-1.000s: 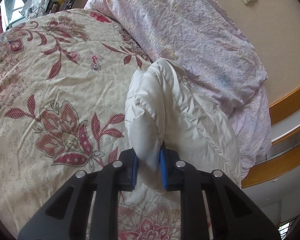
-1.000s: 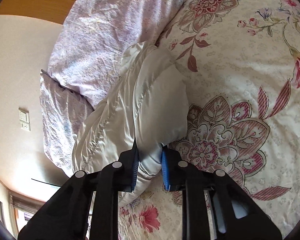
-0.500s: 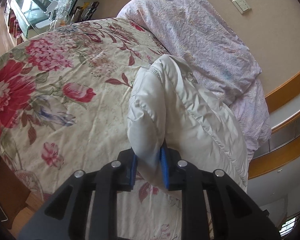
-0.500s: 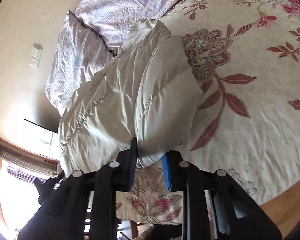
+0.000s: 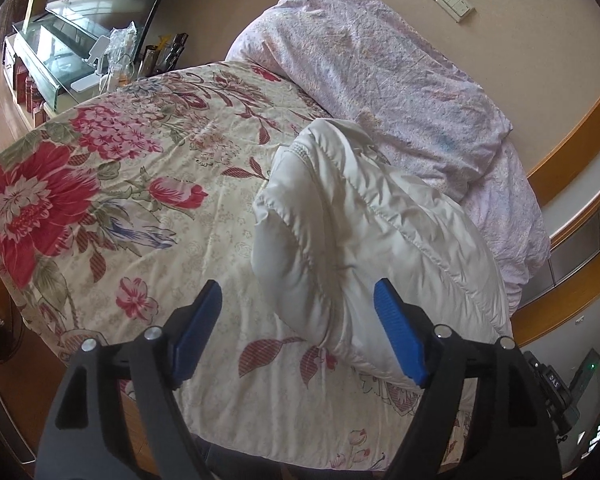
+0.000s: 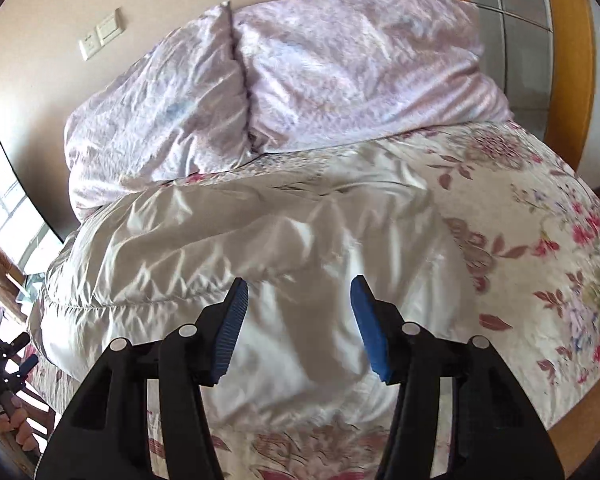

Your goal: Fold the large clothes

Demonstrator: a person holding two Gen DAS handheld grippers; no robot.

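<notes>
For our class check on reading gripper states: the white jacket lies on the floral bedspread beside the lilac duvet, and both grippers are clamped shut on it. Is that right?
Not quite. The jacket does lie on the bedspread beside the duvet, but both wrist views show the left gripper and right gripper open, jaws spread apart, not clamped on it.

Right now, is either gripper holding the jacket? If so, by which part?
Nothing is held. The left gripper and right gripper are both open, and the white puffer jacket lies loose on the floral bedspread.
</notes>
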